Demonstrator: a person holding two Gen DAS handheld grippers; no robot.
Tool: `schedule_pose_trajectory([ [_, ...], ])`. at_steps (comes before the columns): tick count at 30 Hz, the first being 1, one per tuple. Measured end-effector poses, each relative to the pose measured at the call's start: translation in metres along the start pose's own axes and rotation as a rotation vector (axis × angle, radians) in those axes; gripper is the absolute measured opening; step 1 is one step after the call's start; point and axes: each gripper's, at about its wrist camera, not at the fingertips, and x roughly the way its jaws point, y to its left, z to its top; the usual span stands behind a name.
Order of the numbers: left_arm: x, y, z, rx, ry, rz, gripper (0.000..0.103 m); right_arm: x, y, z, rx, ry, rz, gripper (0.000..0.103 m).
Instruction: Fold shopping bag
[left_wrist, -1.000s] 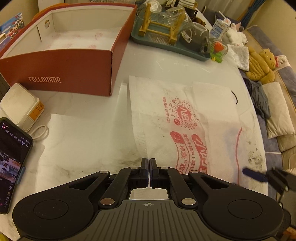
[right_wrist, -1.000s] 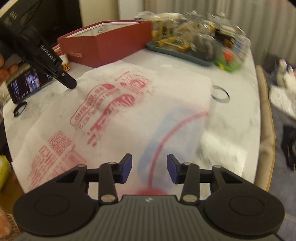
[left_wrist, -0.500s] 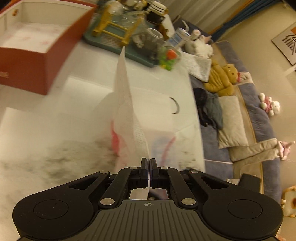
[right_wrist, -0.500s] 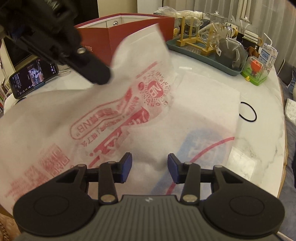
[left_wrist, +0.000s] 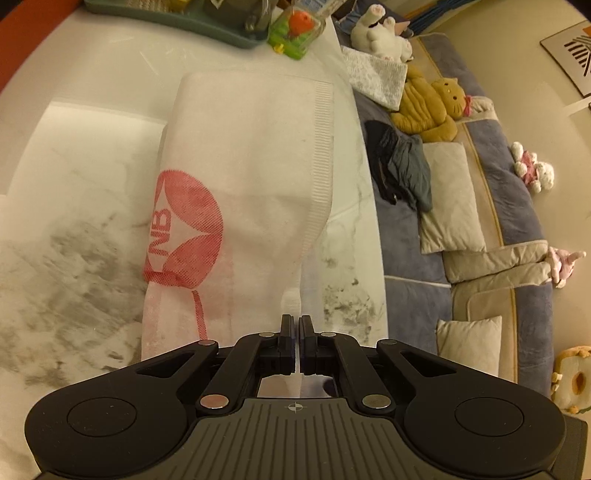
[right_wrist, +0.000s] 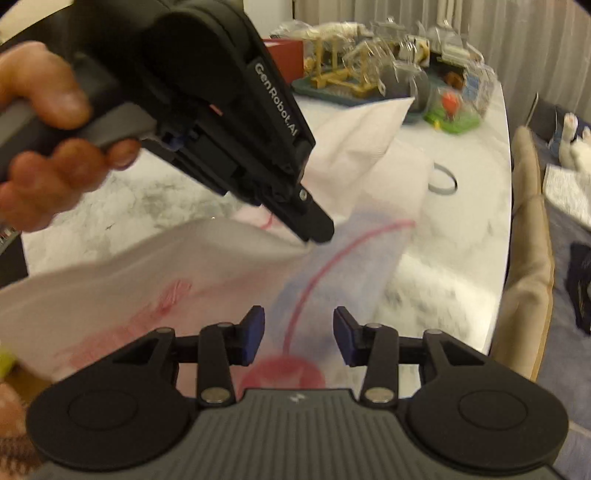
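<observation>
One white bag (left_wrist: 255, 192) lies mid-frame on one table (left_wrist: 74, 192), the left claw (left_wrist: 296, 328) pinching its edge tight, the right claw (right_wrist: 298, 334) loose above it, two claws in all.

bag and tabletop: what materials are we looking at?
Shopping bag: looks like thin non-woven fabric, matte white with red print; a fine dotted weave and an embossed ribbed seam show, and it drapes softly from the left hand-held gripper. Table: marble or marble-look, glossy white with grey veining; real stone or laminate can't be told.
</observation>
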Motion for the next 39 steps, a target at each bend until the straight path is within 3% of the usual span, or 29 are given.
schedule_pose_trajectory([
  [3,0.019,-0.003,-0.006,-0.009,0.003,-0.001,0.002,0.004,-0.002,-0.016,0.011,0.037,-0.013,0.042],
  [7,0.035,-0.005,-0.009,-0.008,0.043,-0.065,0.002,-0.002,0.000,-0.019,0.041,0.012,-0.019,0.046],
  [9,0.037,-0.004,-0.012,-0.026,0.050,-0.102,0.002,-0.007,-0.001,-0.018,0.058,0.010,-0.027,0.040],
  [12,0.037,-0.001,-0.014,-0.063,0.035,-0.153,0.002,-0.032,-0.010,-0.017,0.147,-0.051,-0.081,0.035],
  [13,0.037,0.000,-0.015,-0.073,0.027,-0.162,0.002,-0.043,-0.011,-0.016,0.174,-0.082,-0.076,0.028],
  [16,0.039,0.003,-0.016,-0.108,0.019,-0.189,0.002,-0.064,0.000,-0.008,0.173,-0.128,0.059,0.028],
  [19,0.036,0.001,-0.016,-0.116,0.009,-0.240,0.002,-0.053,0.032,-0.002,0.034,-0.073,0.169,0.028],
  [22,0.005,-0.014,-0.018,0.056,-0.044,-0.207,0.002,-0.027,0.056,-0.011,-0.064,0.027,0.145,0.028],
  [25,-0.020,-0.020,-0.032,0.285,-0.082,0.001,0.002,-0.009,0.064,-0.027,-0.092,0.124,0.118,0.028],
  [29,-0.011,-0.003,-0.063,0.426,-0.007,0.221,0.002,-0.019,0.060,-0.033,-0.056,0.090,0.158,0.032],
  [31,-0.014,0.000,-0.079,0.516,-0.054,0.257,0.002,-0.024,0.041,-0.028,0.034,0.032,0.186,0.032],
  [33,-0.015,-0.008,-0.092,0.604,-0.080,0.300,0.002,-0.032,0.028,-0.024,0.109,-0.004,0.154,0.032],
  [36,-0.014,-0.019,-0.104,0.718,-0.095,0.364,0.002,-0.025,0.020,-0.021,0.070,0.046,0.090,0.032],
  [39,-0.018,-0.022,-0.104,0.732,-0.076,0.347,0.002,-0.013,0.028,-0.026,0.016,0.104,0.021,0.032],
])
